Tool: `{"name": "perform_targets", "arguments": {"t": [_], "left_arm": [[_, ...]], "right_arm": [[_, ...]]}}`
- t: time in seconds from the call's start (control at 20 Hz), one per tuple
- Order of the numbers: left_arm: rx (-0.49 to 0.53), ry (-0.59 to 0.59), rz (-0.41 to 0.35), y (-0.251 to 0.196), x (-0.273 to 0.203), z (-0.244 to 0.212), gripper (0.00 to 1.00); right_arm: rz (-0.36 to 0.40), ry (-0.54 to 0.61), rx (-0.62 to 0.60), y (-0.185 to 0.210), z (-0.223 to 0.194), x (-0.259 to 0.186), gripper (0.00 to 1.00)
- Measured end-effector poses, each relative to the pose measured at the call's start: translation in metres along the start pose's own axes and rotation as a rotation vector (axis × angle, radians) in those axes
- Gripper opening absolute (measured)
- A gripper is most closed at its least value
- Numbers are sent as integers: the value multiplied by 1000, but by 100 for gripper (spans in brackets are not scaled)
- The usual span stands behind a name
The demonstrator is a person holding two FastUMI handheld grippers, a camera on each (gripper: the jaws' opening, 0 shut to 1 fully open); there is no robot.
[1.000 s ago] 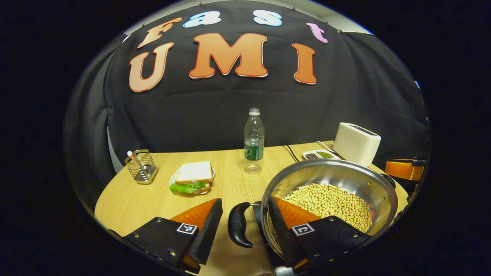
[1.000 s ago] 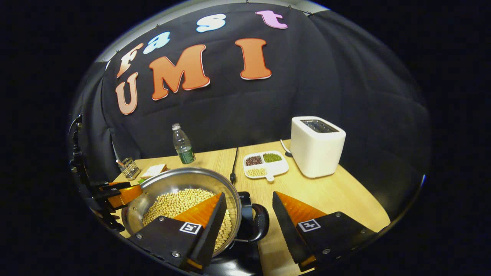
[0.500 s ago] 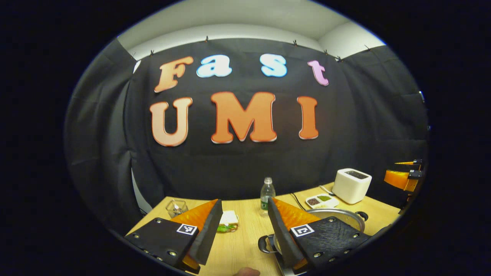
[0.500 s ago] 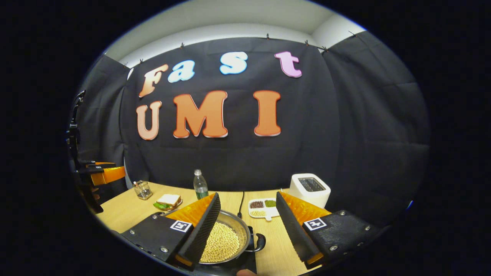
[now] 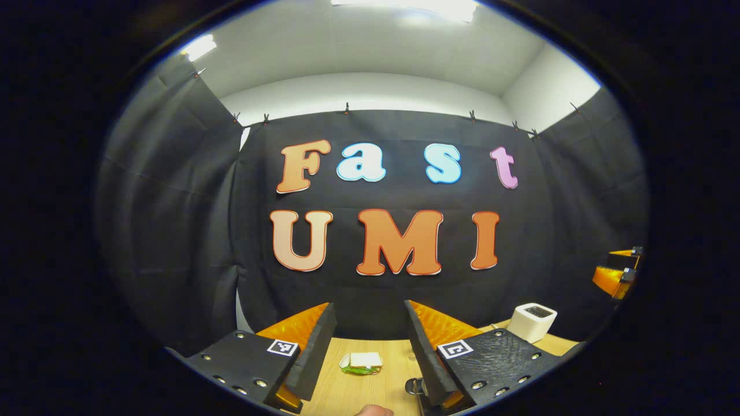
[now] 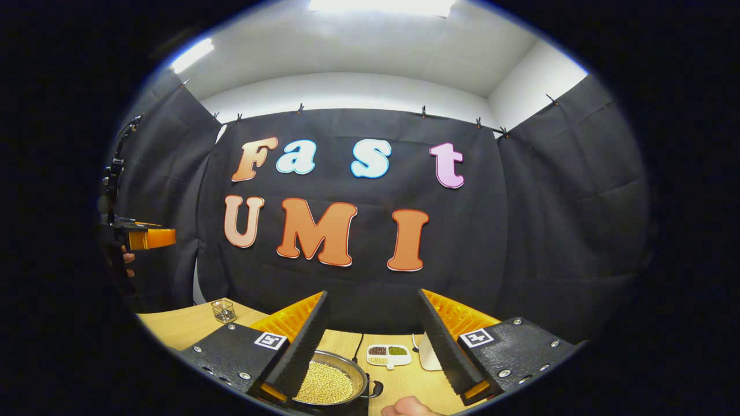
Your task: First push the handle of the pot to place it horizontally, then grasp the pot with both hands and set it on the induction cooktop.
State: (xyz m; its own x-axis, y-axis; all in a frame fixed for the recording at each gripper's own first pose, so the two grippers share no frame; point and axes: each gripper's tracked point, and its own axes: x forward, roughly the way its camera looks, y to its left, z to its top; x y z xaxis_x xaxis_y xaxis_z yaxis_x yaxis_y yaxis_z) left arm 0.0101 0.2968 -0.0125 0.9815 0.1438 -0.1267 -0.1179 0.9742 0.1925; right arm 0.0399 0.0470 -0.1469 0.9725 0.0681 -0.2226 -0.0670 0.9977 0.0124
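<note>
The steel pot [image 6: 326, 381] of soybeans stands low in the right gripper view, its black side handle [image 6: 376, 390] pointing right. It rests on the dark induction cooktop [image 6: 359, 405]. My right gripper [image 6: 373, 292] hovers high above it, open and holding nothing. In the left gripper view my left gripper [image 5: 369, 304] is open too, well above the table, with the pot's other handle [image 5: 413, 386] just beside its right finger. Each gripper appears far off in the other's view: the left gripper [image 6: 144, 237] and the right gripper [image 5: 618, 271].
A sandwich on a plate [image 5: 361, 363], a white toaster [image 5: 535, 320], a divided tray of beans [image 6: 388, 355], a wire holder [image 6: 224, 310] and a black cable [image 6: 359, 346] sit on the wooden table [image 6: 173, 323]. A fingertip [image 6: 404, 407] shows at the bottom edge.
Both grippers have lifted up and back from the pot's handles, staying open. The pot has stayed on the cooktop and now looks small and far below.
</note>
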Motion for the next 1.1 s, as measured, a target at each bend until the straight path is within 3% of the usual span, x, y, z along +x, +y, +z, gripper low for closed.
{"name": "perform_targets", "arguments": {"t": [0.1, 0.15, 0.2, 0.3, 0.35, 0.45, 0.65, 0.7, 1.1], "left_arm": [[32, -57, 62, 27, -6, 33, 72], [45, -84, 81, 36, -9, 46, 71], [51, -114, 95, 37, -16, 62, 70], [71, -165, 132, 45, -26, 87, 74], [89, -186, 148, 48, -32, 95, 69], [116, -233, 168, 49, -41, 107, 71], [153, -261, 142, 33, -62, 123, 72], [156, -258, 127, 29, -65, 124, 72], [169, -291, 126, 21, -92, 138, 72]], "right_arm": [[14, -28, 8, 0, 25, -8, 97], [19, -41, 9, -1, 37, -12, 94], [17, -53, 7, -4, 48, -14, 91], [5, -73, 11, -13, 64, -18, 97], [2, -87, 10, -14, 73, -19, 94], [-4, -125, 1, -17, 92, -22, 97], [-14, -166, -8, -21, 112, -31, 94], [-9, -175, -7, -19, 116, -31, 97], [-14, -218, -22, -20, 132, -40, 94]]}}
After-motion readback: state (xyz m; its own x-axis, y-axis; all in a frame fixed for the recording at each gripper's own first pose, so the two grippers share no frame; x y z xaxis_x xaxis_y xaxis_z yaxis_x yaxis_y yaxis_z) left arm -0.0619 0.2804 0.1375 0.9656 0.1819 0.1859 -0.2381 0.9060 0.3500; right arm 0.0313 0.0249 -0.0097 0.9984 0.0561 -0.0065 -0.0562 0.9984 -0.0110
